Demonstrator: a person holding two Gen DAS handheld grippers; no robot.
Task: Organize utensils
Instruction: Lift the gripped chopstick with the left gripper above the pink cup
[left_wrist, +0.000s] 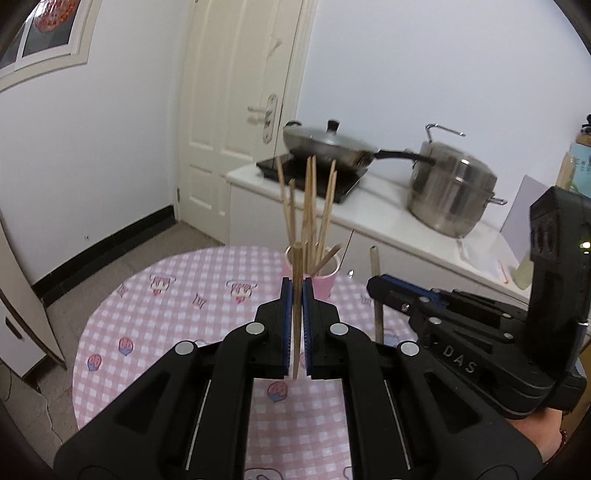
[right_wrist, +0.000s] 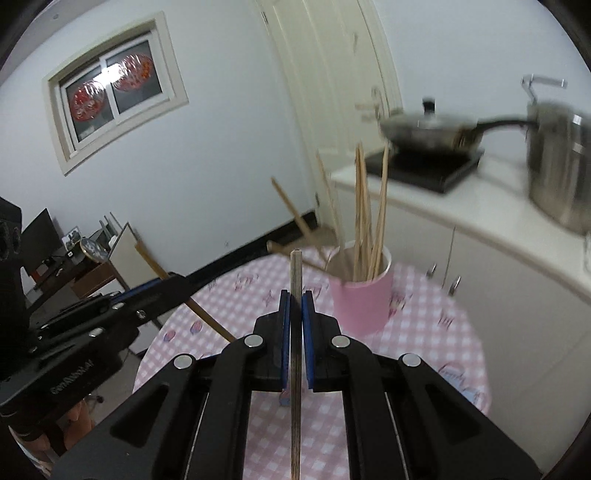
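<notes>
A pink cup (left_wrist: 327, 282) holding several wooden chopsticks (left_wrist: 310, 206) stands at the far side of the round table (left_wrist: 155, 314). It also shows in the right wrist view (right_wrist: 364, 299), with its chopsticks (right_wrist: 364, 206). My left gripper (left_wrist: 297, 286) is shut on a wooden chopstick (left_wrist: 297, 280), held upright just in front of the cup. My right gripper (right_wrist: 295, 297) is shut on a grey chopstick (right_wrist: 295, 332), upright, left of the cup. The right gripper shows in the left wrist view (left_wrist: 376, 286), and the left gripper in the right wrist view (right_wrist: 177, 282).
The table has a pink checked cloth (right_wrist: 424, 332). Behind it a white counter (left_wrist: 388, 218) carries an induction hob with a lidded wok (left_wrist: 325, 146) and a steel pot (left_wrist: 452, 192). A white door (left_wrist: 236, 110) is further back. A desk with clutter (right_wrist: 74, 254) stands at left.
</notes>
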